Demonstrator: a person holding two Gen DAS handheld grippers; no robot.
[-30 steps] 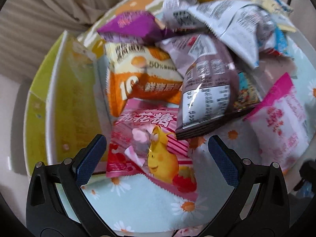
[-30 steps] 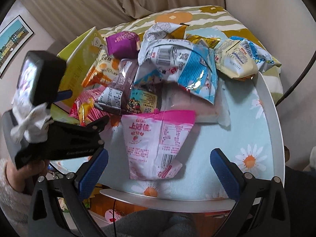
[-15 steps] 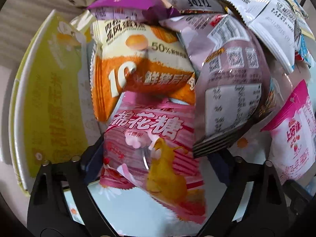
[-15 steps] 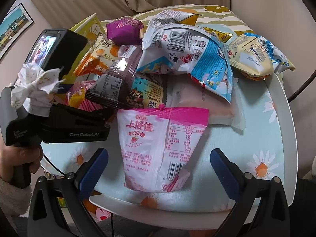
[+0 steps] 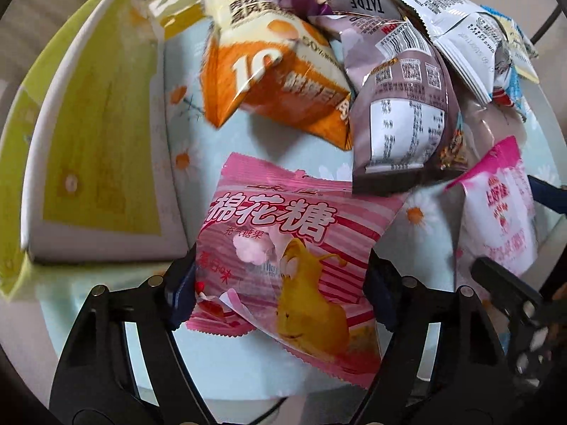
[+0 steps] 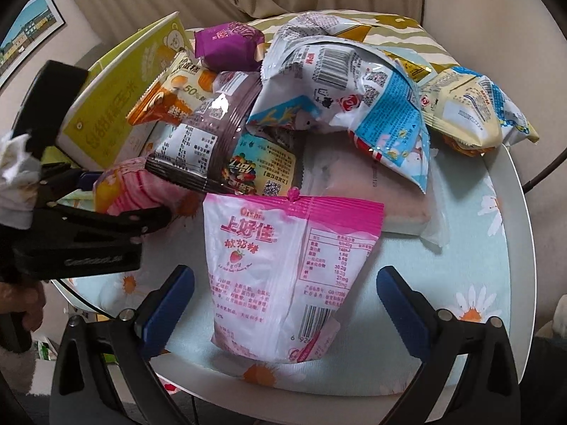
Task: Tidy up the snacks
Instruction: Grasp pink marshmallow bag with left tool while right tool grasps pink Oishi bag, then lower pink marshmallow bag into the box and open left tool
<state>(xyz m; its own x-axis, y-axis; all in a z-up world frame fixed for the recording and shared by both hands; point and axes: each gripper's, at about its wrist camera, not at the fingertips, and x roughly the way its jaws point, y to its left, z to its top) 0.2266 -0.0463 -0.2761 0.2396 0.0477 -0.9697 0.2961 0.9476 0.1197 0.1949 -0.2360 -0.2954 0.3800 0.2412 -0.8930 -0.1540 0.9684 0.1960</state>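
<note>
A pile of snack packs lies on a round table with a daisy cloth (image 6: 471, 233). My left gripper (image 5: 280, 283) points down, and its jaws are closing on a pink marshmallow bag (image 5: 283, 233) with a yellow cartoon figure. Both pads press on the bag's sides. The right wrist view shows the same gripper (image 6: 124, 196) holding that bag at the left. My right gripper (image 6: 285, 283) hangs over a white and pink strawberry bag (image 6: 283, 265). Its jaws are closing slightly, but the pads stand apart from the bag, which lies flat between them.
An open yellow box (image 5: 99, 148) stands at the table's left edge. Behind the pink bag lie an orange cake pack (image 5: 276, 85), a mauve pack (image 5: 400, 113), a purple pack (image 6: 226, 46) and several white and blue packs (image 6: 354, 88). A hand (image 6: 21, 304) holds the left gripper.
The left jaws closed in onto the pink marshmallow bag, and the bag came out from under the orange and mauve packs toward me. The right gripper sank a little over the strawberry bag.
</note>
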